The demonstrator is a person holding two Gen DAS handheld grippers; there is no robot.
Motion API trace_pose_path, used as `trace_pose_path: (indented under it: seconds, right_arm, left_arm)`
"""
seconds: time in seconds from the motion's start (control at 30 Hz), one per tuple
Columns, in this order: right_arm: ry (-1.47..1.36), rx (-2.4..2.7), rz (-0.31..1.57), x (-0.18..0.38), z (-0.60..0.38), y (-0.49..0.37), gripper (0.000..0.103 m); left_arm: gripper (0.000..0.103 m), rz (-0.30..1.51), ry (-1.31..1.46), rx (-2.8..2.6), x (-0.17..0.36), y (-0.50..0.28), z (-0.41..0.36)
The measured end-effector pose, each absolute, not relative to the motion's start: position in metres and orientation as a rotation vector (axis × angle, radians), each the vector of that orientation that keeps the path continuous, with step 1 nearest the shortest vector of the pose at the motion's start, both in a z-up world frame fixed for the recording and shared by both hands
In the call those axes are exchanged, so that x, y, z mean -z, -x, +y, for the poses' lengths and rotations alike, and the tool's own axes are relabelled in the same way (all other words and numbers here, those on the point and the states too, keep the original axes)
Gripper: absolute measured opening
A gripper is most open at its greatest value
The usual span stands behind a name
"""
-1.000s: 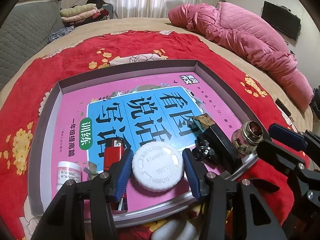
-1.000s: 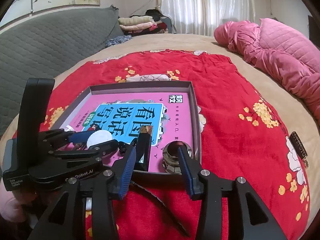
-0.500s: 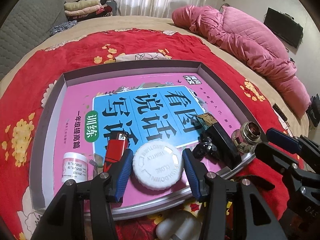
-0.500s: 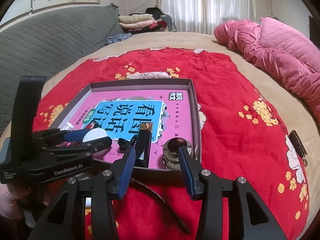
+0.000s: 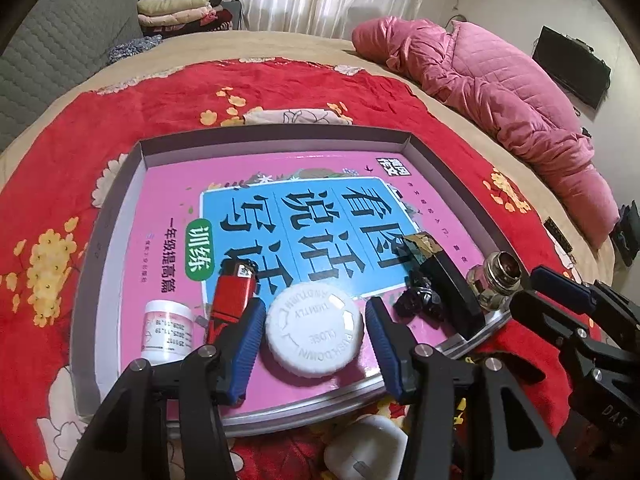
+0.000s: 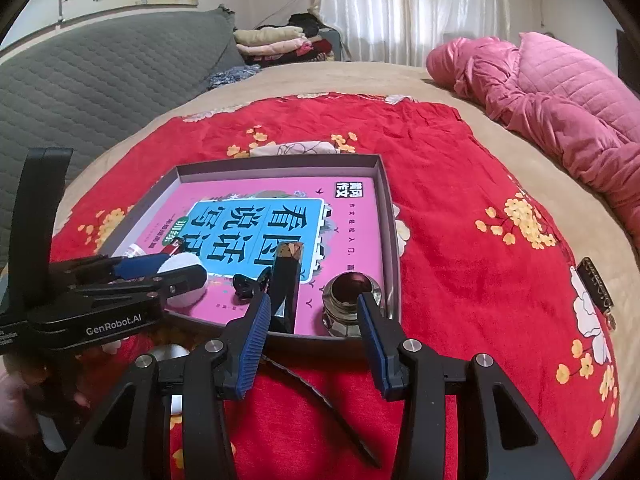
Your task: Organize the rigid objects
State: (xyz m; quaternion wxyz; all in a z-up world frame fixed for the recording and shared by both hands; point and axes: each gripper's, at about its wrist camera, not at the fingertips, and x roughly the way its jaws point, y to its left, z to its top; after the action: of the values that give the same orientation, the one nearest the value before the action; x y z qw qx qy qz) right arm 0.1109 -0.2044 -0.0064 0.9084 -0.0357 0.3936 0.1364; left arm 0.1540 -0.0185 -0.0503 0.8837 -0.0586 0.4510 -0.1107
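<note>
A grey shallow box lined with a pink book lies on the red cloth. In it lie a white child-proof cap, a red lighter, a small white jar, a black box, a black clip and a metal fitting. My left gripper is open, its jaws either side of the white cap without gripping it. My right gripper is open and empty at the box's near edge, with the metal fitting just beyond its right finger.
A white plug-like object lies on the cloth below the box. A black strap lies under my right gripper. A pink quilt is at the right, a grey headboard at the left. A small dark tag lies at right.
My left gripper has drawn back and risen a little; the white cap stays in the box between its open jaws. My right gripper has pulled back slightly from the metal fitting.
</note>
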Motion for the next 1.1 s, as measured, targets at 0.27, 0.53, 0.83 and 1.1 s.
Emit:
trace_pose_path:
  seconds: [0.27, 0.53, 0.83, 1.1]
  right_arm:
    - [0.074, -0.279, 0.812, 0.007, -0.204, -0.111, 0.047]
    - [0.072, -0.28, 0.821, 0.009, -0.202, -0.112, 0.054]
    - [0.081, -0.282, 0.817, 0.009, -0.198, -0.111, 0.054]
    - [0.102, -0.278, 0.803, 0.002, -0.193, -0.108, 0.054]
  left_arm:
    - [0.057, 0.931, 0.118, 0.239, 0.05, -0.153, -0.02]
    - [0.057, 0.909, 0.134, 0.234, 0.042, -0.15, -0.015]
    - [0.066, 0.893, 0.139, 0.22, 0.033, -0.143, -0.01]
    - [0.066, 0.881, 0.143, 0.22, 0.026, -0.139, -0.01]
